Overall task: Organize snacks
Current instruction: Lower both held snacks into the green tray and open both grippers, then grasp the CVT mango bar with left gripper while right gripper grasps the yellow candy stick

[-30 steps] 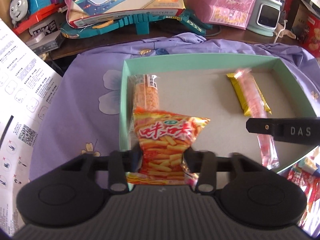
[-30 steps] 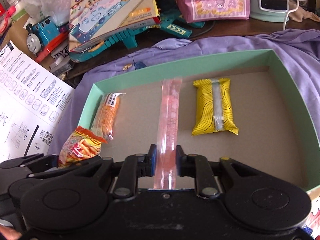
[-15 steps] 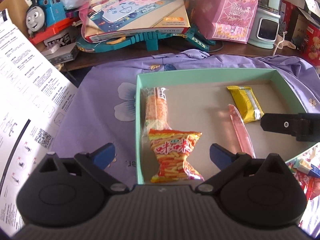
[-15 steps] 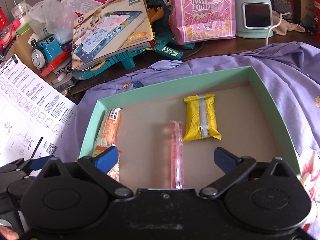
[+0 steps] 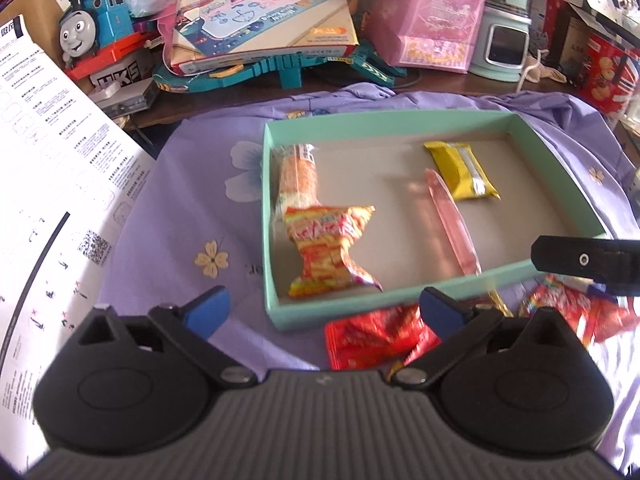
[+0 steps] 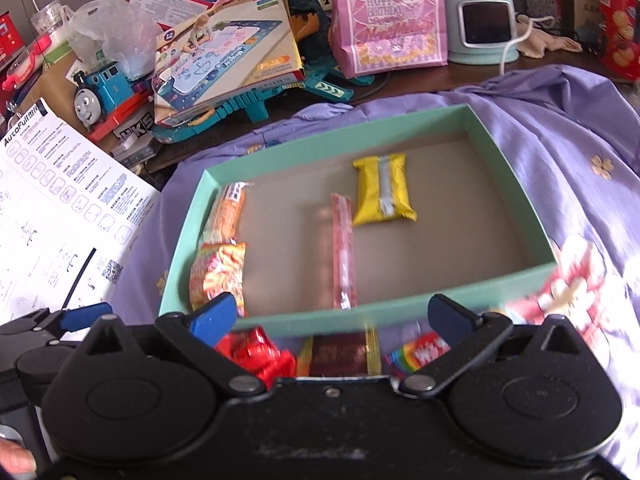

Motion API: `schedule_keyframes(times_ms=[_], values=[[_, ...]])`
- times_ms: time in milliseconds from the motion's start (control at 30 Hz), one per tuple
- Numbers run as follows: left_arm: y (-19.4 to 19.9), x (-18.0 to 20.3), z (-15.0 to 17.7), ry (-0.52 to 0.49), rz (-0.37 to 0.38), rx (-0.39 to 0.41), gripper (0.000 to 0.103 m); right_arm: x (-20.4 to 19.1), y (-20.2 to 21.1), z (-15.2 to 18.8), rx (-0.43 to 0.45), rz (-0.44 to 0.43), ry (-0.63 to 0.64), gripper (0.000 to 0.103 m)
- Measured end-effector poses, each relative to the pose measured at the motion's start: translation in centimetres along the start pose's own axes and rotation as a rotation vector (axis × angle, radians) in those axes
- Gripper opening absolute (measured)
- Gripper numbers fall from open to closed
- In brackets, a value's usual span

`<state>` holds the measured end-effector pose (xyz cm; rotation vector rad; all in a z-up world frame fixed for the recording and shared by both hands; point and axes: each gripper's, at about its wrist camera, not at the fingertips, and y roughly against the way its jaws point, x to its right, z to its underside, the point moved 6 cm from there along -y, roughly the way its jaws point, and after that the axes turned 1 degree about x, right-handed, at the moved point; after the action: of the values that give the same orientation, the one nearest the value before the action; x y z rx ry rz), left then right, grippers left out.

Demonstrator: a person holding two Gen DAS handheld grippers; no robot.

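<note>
The left gripper (image 5: 323, 307) stands with its blue-tipped fingers (image 5: 208, 306) spread wide and nothing between them; the right gripper (image 6: 334, 314) is the same — jaws fully apart, empty.

Just below and in front of both sets of fingers, outside the near wall of the shallow mint-green cardboard box (image 6: 404, 312), lie the snacks not yet sorted. In the left wrist view a crinkled red foil packet (image 5: 370, 338) sits on the purple flowered cloth (image 5: 176, 208) directly ahead of the left gripper's right finger, its long side running across the view. In the right wrist view the same red packet (image 6: 256, 354) lies toward the left finger, a dark brown wrapper with gold ends (image 6: 340, 352) lies almost centred between the fingers, and a rainbow-striped red packet (image 6: 424, 354) lies toward the right finger.

My judgement: the brown wrapper falls to the right hand, the red foil packet to the left — each is nearer that side, and both lie crosswise, so the jaws must come down short of the box wall.

Inside the box lie an orange chip bag (image 5: 330, 248), a tall orange cracker sleeve (image 5: 298, 178), a long clear pink stick (image 5: 450, 220) and a yellow wafer pack (image 5: 460, 176), their long axes running away from the grippers.
</note>
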<state>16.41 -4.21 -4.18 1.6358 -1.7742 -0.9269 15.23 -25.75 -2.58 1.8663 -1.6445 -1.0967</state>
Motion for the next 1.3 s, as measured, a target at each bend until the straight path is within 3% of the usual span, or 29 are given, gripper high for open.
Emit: schedule_keyframes(times_ms=[267, 500, 667, 767, 1000, 1067, 1133, 1233, 1300], values=[[0.5, 0.1, 3.5, 0.000, 0.010, -0.032, 0.103, 1.5, 0.8, 3.7, -0.049, -0.001, -0.043, 0.103], [-0.8, -0.6, 7.0, 0.006, 0.003, -0.106, 0.103, 1.9, 0.1, 6.8, -0.099, -0.011, -0.090, 0.103], [-1.4, -0.3, 8.9, -0.027, 0.022, -0.125, 0.103, 1.0, 0.0, 8.6, -0.121, -0.039, -0.098, 0.078], [-1.9, -0.2, 9.6, -0.033, 0.033, -0.142, 0.102, 0.2, -0.6, 9.3, -0.145, -0.043, -0.085, 0.070], [-2.6, -0.1, 10.5, -0.050, 0.058, -0.163, 0.100, -1.3, -1.1, 10.0, -0.172, -0.066, -0.066, 0.067], [-2.8, 0.1, 10.8, -0.056, 0.071, -0.169, 0.099, -1.5, -1.4, 10.1, -0.183, -0.071, -0.057, 0.057], [-2.9, 0.4, 11.2, -0.066, 0.088, -0.176, 0.096, -1.7, -1.7, 10.2, -0.186, -0.062, -0.045, 0.051], [-2.7, 0.6, 11.4, -0.067, 0.114, -0.161, 0.082, -1.6, -2.2, 10.3, -0.198, -0.058, -0.041, 0.034], [-2.6, 0.5, 11.3, -0.047, 0.141, -0.158, 0.060, -1.7, -2.6, 10.4, -0.209, -0.058, -0.046, 0.031]])
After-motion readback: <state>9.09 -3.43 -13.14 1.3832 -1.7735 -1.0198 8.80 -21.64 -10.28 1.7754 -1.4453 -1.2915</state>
